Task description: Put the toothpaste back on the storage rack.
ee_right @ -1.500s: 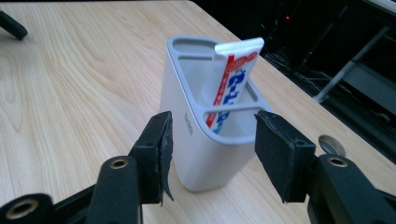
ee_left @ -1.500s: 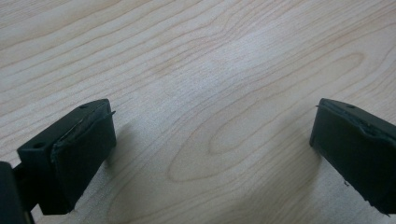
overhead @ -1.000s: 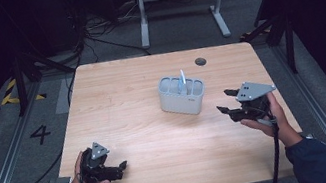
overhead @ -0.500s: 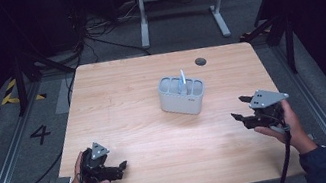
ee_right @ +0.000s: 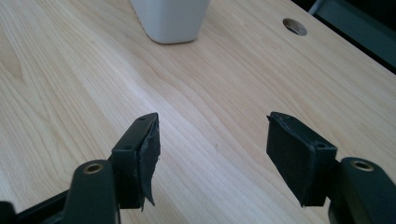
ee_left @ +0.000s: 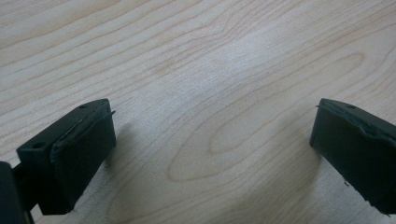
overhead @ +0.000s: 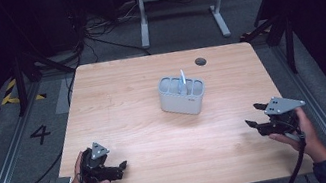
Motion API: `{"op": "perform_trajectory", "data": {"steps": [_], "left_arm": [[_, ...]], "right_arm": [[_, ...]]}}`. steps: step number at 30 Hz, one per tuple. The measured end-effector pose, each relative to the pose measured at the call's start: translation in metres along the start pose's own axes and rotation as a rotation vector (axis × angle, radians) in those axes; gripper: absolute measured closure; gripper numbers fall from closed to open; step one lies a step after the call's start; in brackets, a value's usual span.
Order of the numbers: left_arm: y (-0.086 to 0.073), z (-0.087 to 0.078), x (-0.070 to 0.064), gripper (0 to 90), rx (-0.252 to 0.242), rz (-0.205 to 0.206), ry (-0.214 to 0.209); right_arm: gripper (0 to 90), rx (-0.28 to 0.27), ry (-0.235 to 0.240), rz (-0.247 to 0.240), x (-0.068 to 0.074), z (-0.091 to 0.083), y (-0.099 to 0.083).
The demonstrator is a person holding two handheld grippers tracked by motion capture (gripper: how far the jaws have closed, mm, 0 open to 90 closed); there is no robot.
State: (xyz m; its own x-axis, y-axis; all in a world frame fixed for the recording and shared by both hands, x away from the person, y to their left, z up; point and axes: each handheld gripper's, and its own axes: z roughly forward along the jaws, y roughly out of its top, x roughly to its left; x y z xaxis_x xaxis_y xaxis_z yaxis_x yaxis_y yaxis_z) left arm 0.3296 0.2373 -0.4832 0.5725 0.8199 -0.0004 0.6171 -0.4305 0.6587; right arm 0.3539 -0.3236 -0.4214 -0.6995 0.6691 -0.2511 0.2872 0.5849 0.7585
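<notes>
From above, a white box stands in the middle of the wooden counter with a thin pale stick poking up from it. The right claw view shows the box's bottom and a round hole. The right claw is wide open and holds nothing. The left claw is wide open too, low over bare wood. A dark floor with cables lies around.

Holder: a pale grey tub with rounded corners and a row of open slots along its top, standing upright near the middle of the wooden table.
Tool in holder: a thin, pale blue-white piece stands upright in one of the middle slots, its tip poking above the rim.
</notes>
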Motion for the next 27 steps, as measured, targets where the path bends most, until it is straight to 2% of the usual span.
{"op": "perform_trajectory", "data": {"steps": [6,16,27], "left_arm": [[0.0,0.0,0.0,0.7,0.0,-0.001,-0.002],[0.0,0.0,0.0,0.7,0.001,0.0,0.001],[0.0,0.0,0.0,0.5,0.002,-0.008,-0.002]], "right_arm": [[35.8,0.003,-0.002,0.048,-0.003,-0.004,-0.02],[35.6,0.038,-0.013,0.112,-0.003,-0.006,-0.05],[35.2,0.06,0.009,0.193,-0.001,-0.008,-0.079]]}}
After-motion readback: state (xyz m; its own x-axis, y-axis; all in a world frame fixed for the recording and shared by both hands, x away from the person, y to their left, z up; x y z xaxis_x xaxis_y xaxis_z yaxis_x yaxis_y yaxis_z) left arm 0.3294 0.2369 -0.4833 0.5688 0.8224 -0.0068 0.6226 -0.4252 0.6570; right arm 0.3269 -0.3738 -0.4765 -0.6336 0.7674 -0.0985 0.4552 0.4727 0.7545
